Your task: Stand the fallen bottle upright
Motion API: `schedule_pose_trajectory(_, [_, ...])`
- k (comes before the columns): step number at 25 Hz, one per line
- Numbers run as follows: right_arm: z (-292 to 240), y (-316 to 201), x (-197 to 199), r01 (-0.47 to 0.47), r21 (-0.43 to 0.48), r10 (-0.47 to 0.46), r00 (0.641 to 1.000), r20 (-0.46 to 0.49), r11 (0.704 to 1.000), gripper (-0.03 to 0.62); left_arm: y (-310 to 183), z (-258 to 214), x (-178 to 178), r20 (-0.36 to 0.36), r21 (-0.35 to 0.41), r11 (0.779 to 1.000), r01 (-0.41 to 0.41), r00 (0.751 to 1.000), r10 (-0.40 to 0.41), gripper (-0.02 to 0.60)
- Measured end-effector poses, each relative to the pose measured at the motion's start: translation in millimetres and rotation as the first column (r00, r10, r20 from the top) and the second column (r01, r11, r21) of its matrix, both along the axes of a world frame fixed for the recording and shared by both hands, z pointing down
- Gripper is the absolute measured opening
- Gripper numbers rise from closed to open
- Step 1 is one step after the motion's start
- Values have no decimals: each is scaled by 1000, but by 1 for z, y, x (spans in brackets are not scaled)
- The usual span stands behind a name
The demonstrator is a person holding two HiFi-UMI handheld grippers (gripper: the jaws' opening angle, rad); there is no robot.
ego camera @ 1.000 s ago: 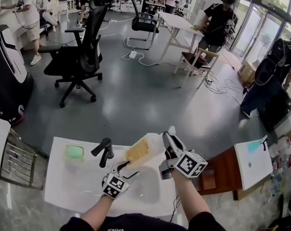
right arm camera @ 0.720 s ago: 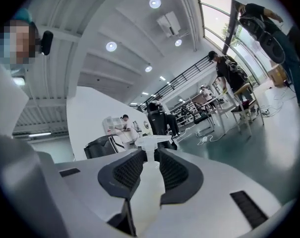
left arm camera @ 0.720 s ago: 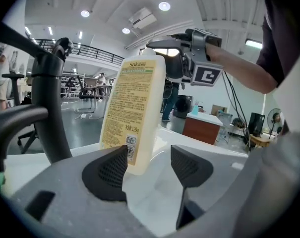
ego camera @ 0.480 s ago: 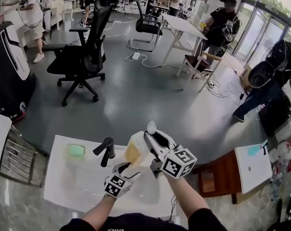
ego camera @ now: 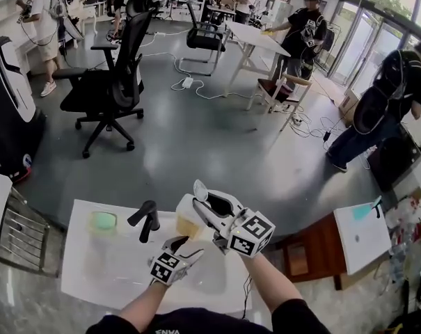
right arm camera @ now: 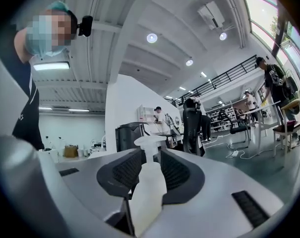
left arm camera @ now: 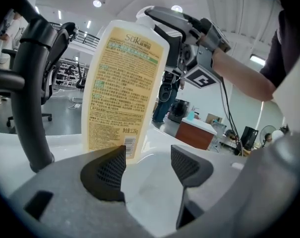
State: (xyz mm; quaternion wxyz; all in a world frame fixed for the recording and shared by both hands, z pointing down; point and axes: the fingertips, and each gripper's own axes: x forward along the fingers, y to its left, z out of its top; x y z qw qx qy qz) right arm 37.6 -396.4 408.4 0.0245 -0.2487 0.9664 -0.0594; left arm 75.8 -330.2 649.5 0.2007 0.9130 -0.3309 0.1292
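Head view: the right tool (ego camera: pixel 207 206), jaws opening w/ the neck between them, covers the top & one side of the bottle (ego camera: pixel 188 223), so its base, and whether it touches the table (ego camera: pixel 92 270), can't be told. Left gripper view: a pad of the left tool (left arm camera: pixel 147 165) hides the bottle's bottom edge, the faucet (left arm camera: pixel 28 83) runs out of frame at left, & most label print is too small to read. Right gripper view: only neck & cap show, the body is hidden under the tool.

1 s ago the bottle (ego camera: pixel 187 223) was tipped nearly flat, label up, further right of the faucet (ego camera: pixel 146 220). It's now upright, just right of the faucet. The right gripper (ego camera: pixel 204 202) swung in toward the faucet & rolled, w/ the pump neck btwn its jaws, which are opening.
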Motion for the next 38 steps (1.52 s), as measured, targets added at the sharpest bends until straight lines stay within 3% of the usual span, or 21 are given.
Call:
schedule_pose_trajectory(3, [4,-4,6,-35,-35,36,999,29,999,181,-1,-4,-2,-7,10,1000,1,1000,-1,281])
schedule_pose_trajectory(12, [1,12,40,-134,-65,140,986,95,989,186,11,-28,-20,-1,63,998,20,1000,-20,281])
schedule_pose_trajectory(17, [-4,38,62,-192,-77,202,970,138,978,159,30,-55,-26,-17,114,993,41,999,-39,281])
schedule_pose_trajectory(24, [12,93,98,-310,-98,321,936,146,946,66,71,-85,-29,-75,164,982,94,994,-83,276])
schedule_pose_trajectory(27, [22,119,112,-360,-111,373,917,141,926,6,91,-101,-29,-89,214,971,103,992,-86,223])
schedule_pose_trajectory(38, [42,214,137,-433,-166,457,877,150,886,3,171,-142,-35,-87,340,937,80,995,-54,49])
